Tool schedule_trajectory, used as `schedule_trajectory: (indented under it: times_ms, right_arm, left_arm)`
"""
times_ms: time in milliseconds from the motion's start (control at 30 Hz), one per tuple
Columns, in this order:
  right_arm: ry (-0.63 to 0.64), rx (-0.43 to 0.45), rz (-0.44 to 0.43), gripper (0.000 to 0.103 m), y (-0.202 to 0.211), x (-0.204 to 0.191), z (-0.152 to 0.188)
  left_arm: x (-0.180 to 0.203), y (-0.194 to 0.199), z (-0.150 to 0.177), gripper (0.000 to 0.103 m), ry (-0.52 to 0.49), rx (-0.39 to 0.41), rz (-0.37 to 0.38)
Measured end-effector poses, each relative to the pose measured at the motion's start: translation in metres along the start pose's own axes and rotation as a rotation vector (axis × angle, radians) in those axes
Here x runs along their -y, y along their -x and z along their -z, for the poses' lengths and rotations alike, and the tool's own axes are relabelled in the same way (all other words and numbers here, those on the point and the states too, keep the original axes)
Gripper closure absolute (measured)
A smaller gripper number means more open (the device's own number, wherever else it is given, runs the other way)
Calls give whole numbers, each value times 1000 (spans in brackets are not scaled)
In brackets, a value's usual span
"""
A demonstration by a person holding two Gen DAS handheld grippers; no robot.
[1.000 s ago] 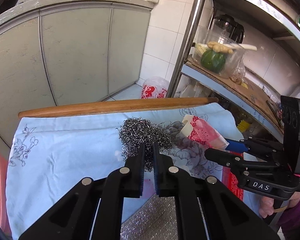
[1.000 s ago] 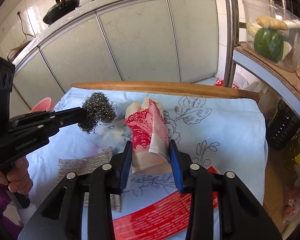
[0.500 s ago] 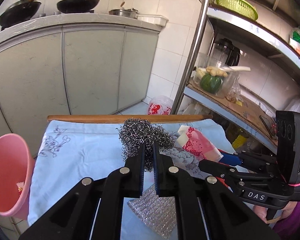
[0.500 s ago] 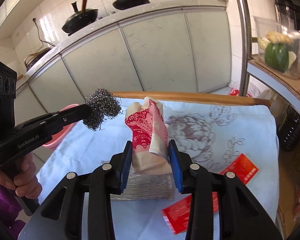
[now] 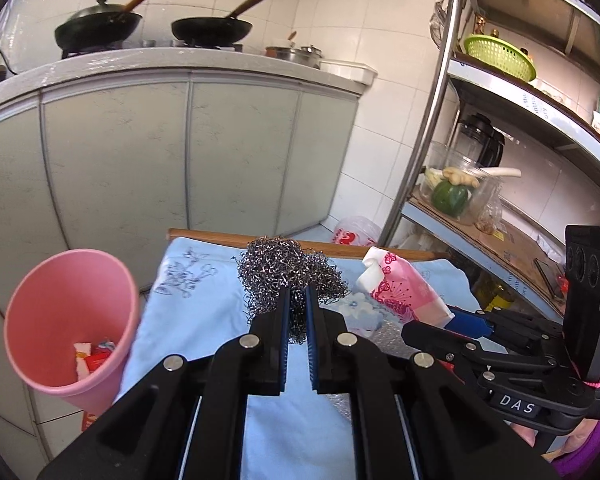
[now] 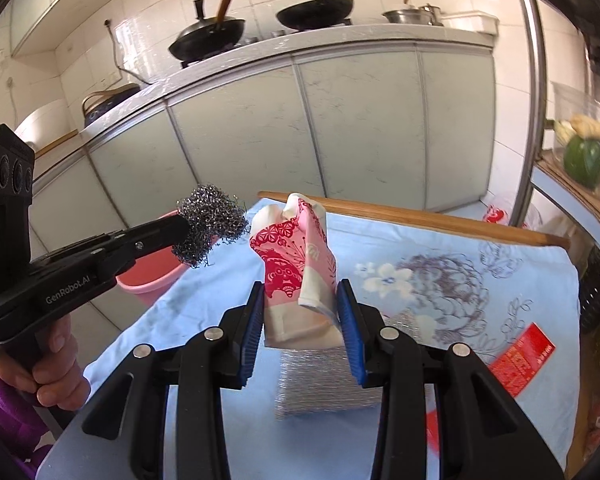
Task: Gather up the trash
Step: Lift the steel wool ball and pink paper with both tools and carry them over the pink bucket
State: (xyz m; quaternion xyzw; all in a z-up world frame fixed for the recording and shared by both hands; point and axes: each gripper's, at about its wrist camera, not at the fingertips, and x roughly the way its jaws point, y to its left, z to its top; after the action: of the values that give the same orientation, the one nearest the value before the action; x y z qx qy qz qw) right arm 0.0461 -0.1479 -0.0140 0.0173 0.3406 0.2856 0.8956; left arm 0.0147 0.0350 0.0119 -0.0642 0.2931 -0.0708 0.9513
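My left gripper (image 5: 297,312): clenched on the steel wool ball (image 5: 290,276), the jaws pinched nearly together through its lower strands. A second ago the ball sat low against the cloth; now I carry it clear above the table.

My right gripper (image 6: 300,320): grasping the pink-and-white carton (image 6: 296,264) between the blue pads, upright, its crumpled top pointing away from me. It too has come up off the table since a second ago.

Left behind: the silver scouring pad (image 6: 328,380) lies flat on the blue floral cloth (image 6: 460,280) just below the carton, and the red wrapper (image 6: 520,356) lies well to its right. Neither has been touched.

Table edge: the wooden rail (image 6: 420,214) beyond the cloth, now lower in my view than it was.

Pink bin (image 5: 70,320): beside the table's left edge, mouth tilted toward me, some scraps already at the bottom. It was barely in the left view a second ago and now shows whole, so I have swung toward it.

Meaning for the task: both pieces are lifted and heading to the bin; I judge the drop comes next, steel wool first since it is nearer. Pad and wrapper remain to collect.
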Motion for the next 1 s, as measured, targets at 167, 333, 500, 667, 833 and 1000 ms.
schedule_trajectory:
  times_ms: [167, 333, 500, 667, 833, 1000]
  right_arm:
    - [41, 4, -15, 66, -3, -26, -5]
    - [75, 1, -44, 66, -12, -50, -11]
    - [114, -3, -71, 66, -26, -79, -17]
    - [134, -5, -89, 66, -42, -100, -26]
    - [147, -7, -112, 66, -59, -120, -34]
    - [168, -20, -133, 66, -79, -138, -38]
  left_arm:
    - [-17, 23, 1, 96, 12, 40, -52]
    - [-33, 40, 3, 96, 23, 74, -104]
    - [-50, 52, 5, 96, 43, 100, -151]
    - [-70, 60, 8, 96, 63, 122, -203]
    - [-91, 63, 11, 96, 85, 134, -250]
    - [-113, 64, 15, 96, 108, 142, -292]
